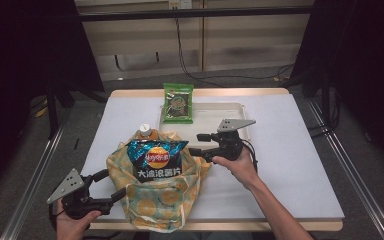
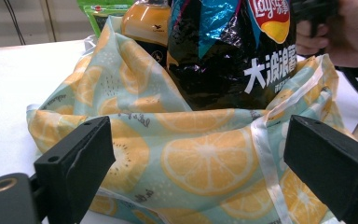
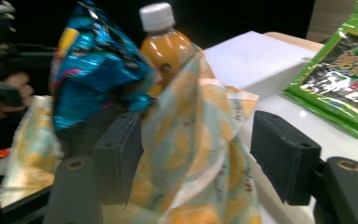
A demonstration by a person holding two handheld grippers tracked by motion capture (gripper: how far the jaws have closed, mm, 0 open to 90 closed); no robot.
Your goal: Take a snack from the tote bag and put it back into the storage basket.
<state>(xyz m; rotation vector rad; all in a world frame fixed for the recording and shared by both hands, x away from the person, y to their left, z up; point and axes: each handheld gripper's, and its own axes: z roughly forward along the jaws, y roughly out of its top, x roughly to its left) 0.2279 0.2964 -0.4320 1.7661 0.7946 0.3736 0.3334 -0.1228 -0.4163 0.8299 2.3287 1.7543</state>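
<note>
Low in the frame your left hand-held gripper (image 2: pixel 200 168) stands spread before the orange-print bag (image 2: pixel 200 158), the high view adds your right hand-held gripper (image 1: pixel 198 145), spread at its rim, chip bag (image 1: pixel 156 159) inside, seaweed packet (image 1: pixel 178 102) beyond.

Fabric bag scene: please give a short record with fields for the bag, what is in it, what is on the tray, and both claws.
bag: orange-slice print fabric bag, on the table's near edge
inside: blue chip bag and orange drink bottle, both sticking out
tray: white tray with green snack packet leaning on its far rim
left claw: open, bag fabric between jaws
right claw: open, at bag's right edge
</note>
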